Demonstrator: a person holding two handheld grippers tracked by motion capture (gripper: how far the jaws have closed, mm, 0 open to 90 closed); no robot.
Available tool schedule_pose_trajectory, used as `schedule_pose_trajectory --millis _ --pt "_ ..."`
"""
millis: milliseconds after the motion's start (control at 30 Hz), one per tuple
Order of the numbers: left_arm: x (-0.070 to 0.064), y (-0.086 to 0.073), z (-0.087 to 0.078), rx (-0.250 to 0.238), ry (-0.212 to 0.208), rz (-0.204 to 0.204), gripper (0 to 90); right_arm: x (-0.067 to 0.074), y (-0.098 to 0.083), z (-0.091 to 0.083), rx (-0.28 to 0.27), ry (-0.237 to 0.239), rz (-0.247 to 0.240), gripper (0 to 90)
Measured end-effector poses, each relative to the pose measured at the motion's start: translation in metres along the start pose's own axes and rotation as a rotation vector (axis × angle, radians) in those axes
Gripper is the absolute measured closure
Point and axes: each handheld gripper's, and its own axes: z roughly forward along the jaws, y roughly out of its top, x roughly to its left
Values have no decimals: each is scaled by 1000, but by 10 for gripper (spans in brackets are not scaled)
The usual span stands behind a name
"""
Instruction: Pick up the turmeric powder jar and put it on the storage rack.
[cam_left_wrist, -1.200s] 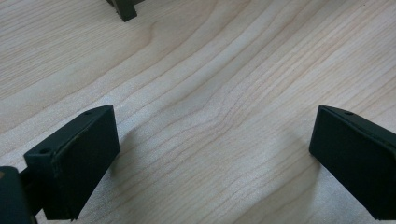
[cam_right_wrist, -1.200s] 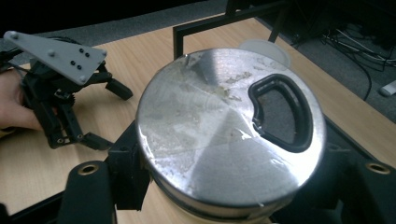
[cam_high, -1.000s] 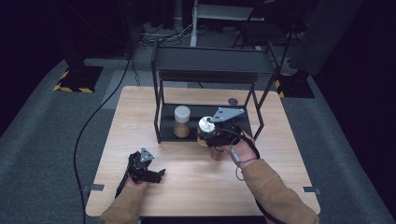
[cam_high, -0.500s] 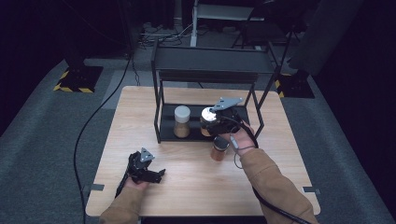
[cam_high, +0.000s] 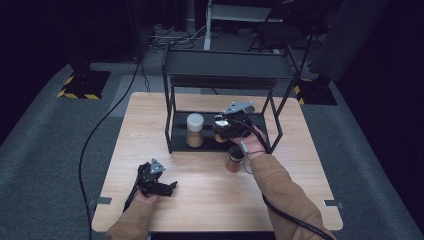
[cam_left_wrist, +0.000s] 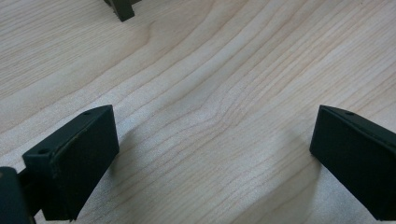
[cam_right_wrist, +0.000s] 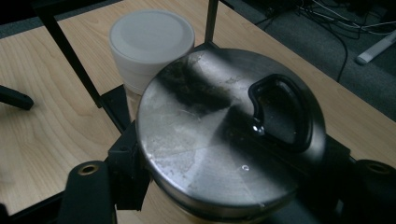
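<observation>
High view: right gripper (cam_high: 223, 129) clamped on steel-lidded jar (cam_right_wrist: 229, 144) over the rack (cam_high: 172, 131) lower shelf, just right of white-lidded jar (cam_high: 194, 130); lower it straight, clear of that jar, before releasing; left gripper (cam_high: 167, 186) wide open, empty, before the rack.

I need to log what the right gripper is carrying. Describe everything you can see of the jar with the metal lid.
The jar with the metal lid stands upright between the jaws of the right gripper, which is shut on it. Its round lid looks like brushed steel, smudged and scuffed, with a dark D-shaped opening rimmed in black. Below the lid a light brownish body shows. It sits at the lower level of the black wire shelf, just right of the white-lidded jar; whether it rests on the shelf cannot be told.
</observation>
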Motion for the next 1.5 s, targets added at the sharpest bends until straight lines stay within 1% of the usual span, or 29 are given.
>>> schedule_pose_trajectory --millis 267,367,600,800,1033,1200,1500 --pt "0 0 0 1 -1 4 7 -7 2 15 29 6 10 312" --pt "0 0 0 0 0 4 7 -8 4 20 49 5 -2 312" --pt "0 0 0 2 -1 3 7 -12 8 29 88 9 -6 313" --pt "0 0 0 1 -1 4 7 -16 14 37 122 24 -10 313" --pt "0 0 0 2 -1 4 7 -16 16 48 147 27 -10 313" --pt "0 0 0 2 -1 4 7 -17 18 54 179 23 8 313" --pt "0 0 0 2 -1 5 7 -20 15 60 185 23 15 313"
